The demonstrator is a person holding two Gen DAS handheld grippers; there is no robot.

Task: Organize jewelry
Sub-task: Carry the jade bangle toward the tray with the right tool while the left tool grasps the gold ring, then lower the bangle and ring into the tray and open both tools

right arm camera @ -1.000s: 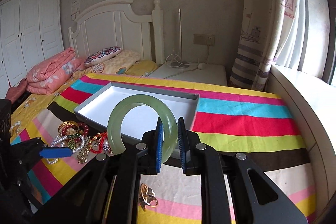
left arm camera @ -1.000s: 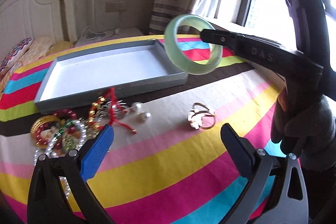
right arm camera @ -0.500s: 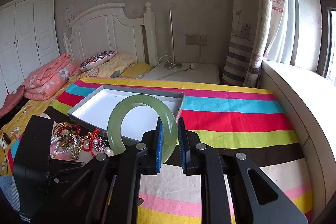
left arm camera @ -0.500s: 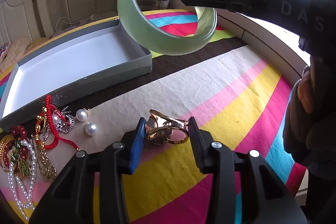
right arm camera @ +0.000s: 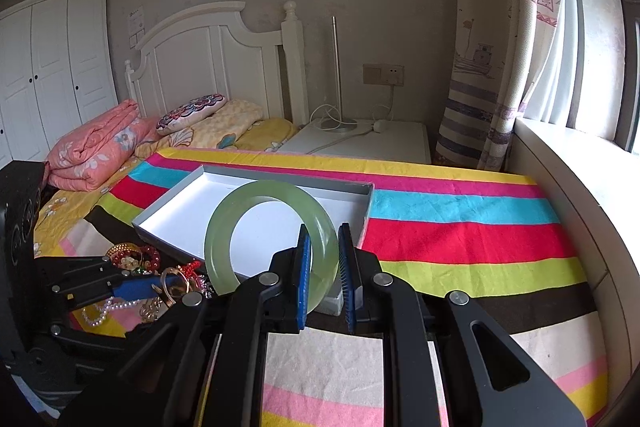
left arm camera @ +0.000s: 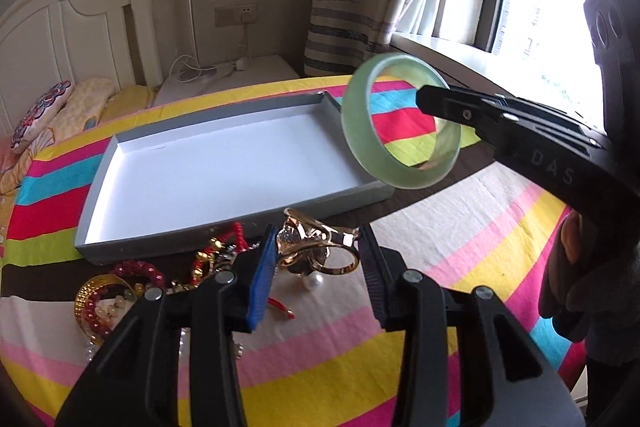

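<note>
Right gripper (right arm camera: 324, 267): jaws nearly closed, clamped on the rim of the green bangle (right arm camera: 244, 227); the bangle stands on edge, raised in the air above the near right corner of the grey tray (right arm camera: 280, 175).
Bangle, left view: ring (left arm camera: 362, 131) hangs off the tip of the right gripper, in front of the tray's right end, not touching it.
Left gripper (left arm camera: 316, 259): jaws partly closed around the gold rings (left arm camera: 316, 251); blue pad presses the left side, dark pad meets the right side. Rings look lifted clear of the cloth, though contact underneath cannot be told.
Grey tray (left arm camera: 236, 231): shallow, white inside, lying on the striped cloth (left arm camera: 460, 251) that covers the desk.
Jewelry pile (left arm camera: 120, 287): red beads, gold bangle, red cord and pearl strand heaped on the cloth just in front of the tray's left end.
Pearl (left arm camera: 314, 281): lies on the cloth below the rings.
Right hand (left arm camera: 580, 267): gloved, gripping the right handle.
</note>
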